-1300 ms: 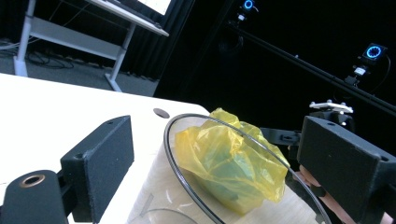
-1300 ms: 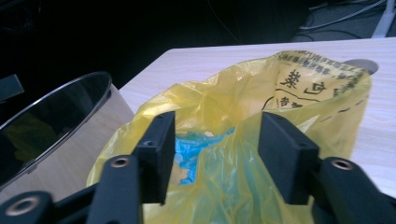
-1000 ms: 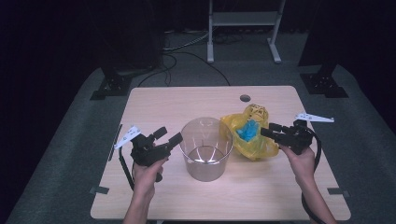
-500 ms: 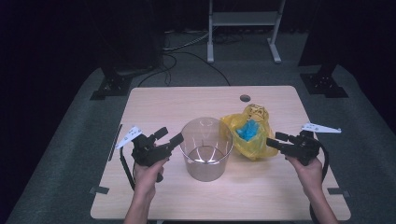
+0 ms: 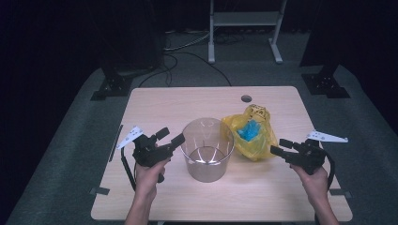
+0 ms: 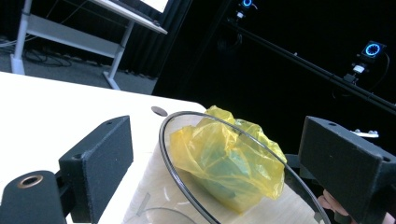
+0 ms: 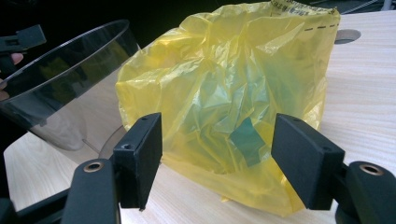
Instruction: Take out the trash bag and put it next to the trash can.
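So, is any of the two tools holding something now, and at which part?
Nothing is held. The right tool stands open just before the yellow bag, apart from it. The left tool stands open beside the clear container, not gripping its rim.

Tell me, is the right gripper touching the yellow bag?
Apart. In the right gripper view, the right gripper stands open before the yellow bag, with bare table showing between its jaws and the plastic.

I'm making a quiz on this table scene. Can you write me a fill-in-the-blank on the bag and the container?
1. The plastic bag is ____ in colour.
2. The clear container stands between the left gripper and the ____.
3. The right gripper has its jaws ____, apart from the bag.

Missing words: yellow; bag; open
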### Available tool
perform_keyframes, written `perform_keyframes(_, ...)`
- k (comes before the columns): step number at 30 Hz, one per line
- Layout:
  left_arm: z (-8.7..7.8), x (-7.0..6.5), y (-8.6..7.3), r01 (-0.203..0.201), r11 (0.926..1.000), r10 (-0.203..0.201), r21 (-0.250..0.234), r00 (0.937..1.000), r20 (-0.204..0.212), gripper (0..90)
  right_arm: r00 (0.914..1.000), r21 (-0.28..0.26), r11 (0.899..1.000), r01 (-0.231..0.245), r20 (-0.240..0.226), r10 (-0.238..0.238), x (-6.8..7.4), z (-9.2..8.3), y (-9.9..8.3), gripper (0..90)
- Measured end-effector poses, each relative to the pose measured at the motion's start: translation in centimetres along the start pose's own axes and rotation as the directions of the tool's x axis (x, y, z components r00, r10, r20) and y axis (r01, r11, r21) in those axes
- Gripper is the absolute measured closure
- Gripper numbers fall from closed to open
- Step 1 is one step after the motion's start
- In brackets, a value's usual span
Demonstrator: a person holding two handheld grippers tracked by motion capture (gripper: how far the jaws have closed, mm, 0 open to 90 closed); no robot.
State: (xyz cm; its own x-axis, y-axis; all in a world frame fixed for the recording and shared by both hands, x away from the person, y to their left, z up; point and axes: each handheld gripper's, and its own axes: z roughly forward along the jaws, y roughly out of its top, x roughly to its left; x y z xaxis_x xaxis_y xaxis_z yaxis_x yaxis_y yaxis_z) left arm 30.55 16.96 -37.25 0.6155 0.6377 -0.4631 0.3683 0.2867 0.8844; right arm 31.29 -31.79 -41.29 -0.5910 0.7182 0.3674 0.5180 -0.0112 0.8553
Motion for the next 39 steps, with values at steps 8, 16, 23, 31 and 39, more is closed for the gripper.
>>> perform_keyframes(8,0.0,0.0,0.0,0.0,1.0,0.0,0.0,1.0,0.0,9.0,0.9999,-0.009,1.0,-0.01,-0.004,0.01,0.0,-0.5,-0.7,33.0)
perform_keyframes(16,0.1,0.0,0.0,0.003,1.0,-0.003,0.0,1.0,0.001,9.0,0.9998,-0.009,1.0,-0.021,0.0,0.021,-0.2,-1.0,-1.5,32.9)
perform_keyframes(23,0.1,0.0,0.0,0.002,1.0,-0.002,0.002,1.0,0.0,9.0,0.9994,-0.013,0.999,-0.034,0.01,0.034,-0.6,-1.7,-2.5,32.9)
perform_keyframes(31,0.1,0.0,0.0,0.002,1.0,-0.002,0.001,1.0,0.001,9.0,0.9985,-0.02,0.999,-0.051,0.018,0.051,-0.9,-2.4,-3.5,32.5)
perform_keyframes(39,0.2,0.0,0.0,0.0,1.0,0.0,0.002,1.0,0.003,9.0,0.9969,-0.042,0.996,-0.078,0.01,0.078,-1.2,-2.9,-4.7,32.0)
